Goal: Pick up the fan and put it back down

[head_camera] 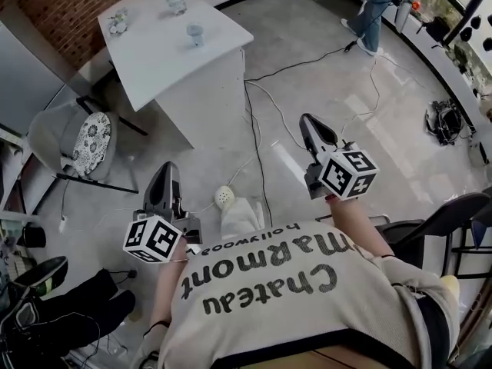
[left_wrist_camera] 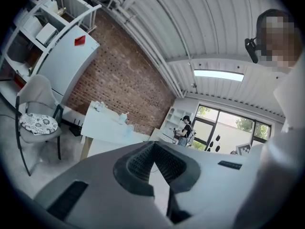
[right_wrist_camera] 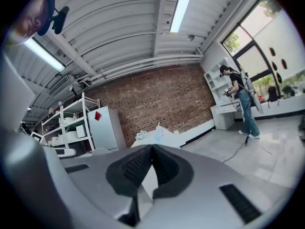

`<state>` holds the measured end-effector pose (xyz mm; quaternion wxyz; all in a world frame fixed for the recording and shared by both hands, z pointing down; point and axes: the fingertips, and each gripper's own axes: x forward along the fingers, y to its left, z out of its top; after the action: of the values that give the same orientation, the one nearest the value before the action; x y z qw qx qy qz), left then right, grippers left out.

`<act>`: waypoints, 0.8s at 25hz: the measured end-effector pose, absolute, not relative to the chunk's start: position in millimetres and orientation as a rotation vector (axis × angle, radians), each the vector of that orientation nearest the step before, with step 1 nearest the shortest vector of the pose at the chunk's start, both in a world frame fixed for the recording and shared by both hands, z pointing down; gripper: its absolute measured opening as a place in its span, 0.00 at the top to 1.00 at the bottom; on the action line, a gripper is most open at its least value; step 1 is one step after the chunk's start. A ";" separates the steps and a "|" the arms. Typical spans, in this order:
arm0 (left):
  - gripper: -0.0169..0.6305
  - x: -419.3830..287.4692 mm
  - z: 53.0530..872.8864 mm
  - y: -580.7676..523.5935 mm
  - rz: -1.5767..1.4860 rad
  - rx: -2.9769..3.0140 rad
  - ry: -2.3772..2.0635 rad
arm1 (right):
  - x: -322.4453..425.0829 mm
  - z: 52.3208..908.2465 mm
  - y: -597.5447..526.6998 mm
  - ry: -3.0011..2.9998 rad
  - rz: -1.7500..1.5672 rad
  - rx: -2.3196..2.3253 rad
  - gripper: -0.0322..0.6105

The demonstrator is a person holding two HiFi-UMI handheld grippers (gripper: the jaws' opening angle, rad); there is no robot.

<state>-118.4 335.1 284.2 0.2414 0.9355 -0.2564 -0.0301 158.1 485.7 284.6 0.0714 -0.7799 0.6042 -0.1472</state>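
Observation:
A white table (head_camera: pixel 165 60) stands ahead and to the left, with three small things on it. One is a small pale blue thing (head_camera: pixel 195 31); it is too small to tell whether it is the fan. My left gripper (head_camera: pixel 164 171) is held level over the floor, well short of the table, jaws shut and empty. In the left gripper view the gripper (left_wrist_camera: pixel 153 146) points toward the table (left_wrist_camera: pixel 102 127). My right gripper (head_camera: pixel 308 119) is held higher and to the right, also shut on nothing. In the right gripper view the gripper (right_wrist_camera: pixel 152 147) points at the table (right_wrist_camera: pixel 159 137) from far away.
A grey chair with a patterned cushion (head_camera: pixel 86 141) stands left of the table. Cables (head_camera: pixel 260 141) run across the floor, with a round white object (head_camera: pixel 224 197) near my feet. A person (head_camera: pixel 377 10) stands far off. A black chair (head_camera: pixel 450 220) is at my right.

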 end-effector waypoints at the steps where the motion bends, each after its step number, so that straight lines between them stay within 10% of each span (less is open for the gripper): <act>1: 0.97 -111.6 284.0 328.4 -0.086 2.567 -0.685 | 163.6 284.8 479.0 1.810 -0.444 -2.352 0.94; 20: 0.97 -48.0 228.5 103.5 -0.234 2.622 -0.621 | 215.7 243.8 256.2 1.798 -0.362 -2.323 0.94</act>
<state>-48.0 103.5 228.5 0.2166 0.9464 -0.2241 -0.0846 215.7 256.2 243.8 0.0909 -0.7816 0.6050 -0.1219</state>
